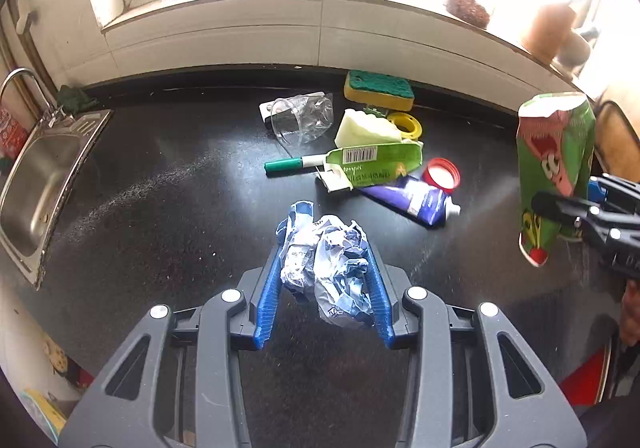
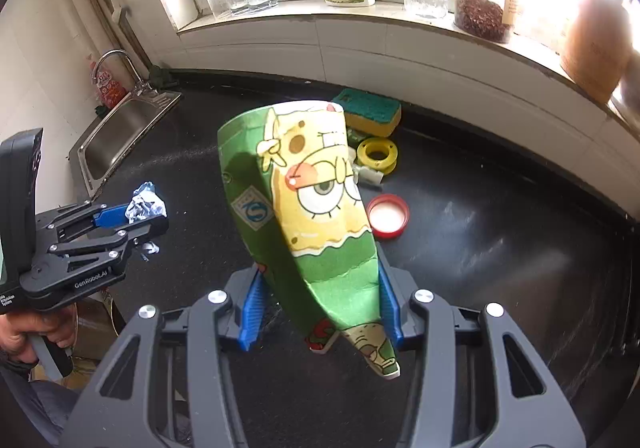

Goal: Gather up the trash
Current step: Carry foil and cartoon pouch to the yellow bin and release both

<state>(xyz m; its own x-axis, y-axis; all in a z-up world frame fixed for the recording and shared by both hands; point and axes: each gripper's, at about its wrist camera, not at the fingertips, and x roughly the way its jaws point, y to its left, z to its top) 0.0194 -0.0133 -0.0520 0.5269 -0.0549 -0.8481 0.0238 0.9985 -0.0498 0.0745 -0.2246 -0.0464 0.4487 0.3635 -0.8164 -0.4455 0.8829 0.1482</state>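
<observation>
My left gripper (image 1: 324, 248) is shut on a crumpled blue-and-white wrapper (image 1: 328, 264), held above the black countertop (image 1: 160, 228). From the right wrist view the same left gripper (image 2: 136, 215) and wrapper (image 2: 145, 203) show at the left, with a hand below on the handle. My right gripper (image 2: 320, 276) is shut on a squashed green cartoon paper cup (image 2: 304, 187), pads pressing its lower half, mouth pointing up and away. The cup (image 1: 556, 159) and right gripper (image 1: 560, 207) hang at the right edge of the left wrist view.
On the counter lie a clear plastic cup (image 1: 302, 119), a green marker (image 1: 284, 165), a green barcode wrapper (image 1: 376, 161), a purple tube (image 1: 416, 199), a red lid (image 1: 442, 175), a yellow tape roll (image 1: 406, 125) and a sponge (image 1: 378, 89). A steel sink (image 1: 36, 183) is at the left.
</observation>
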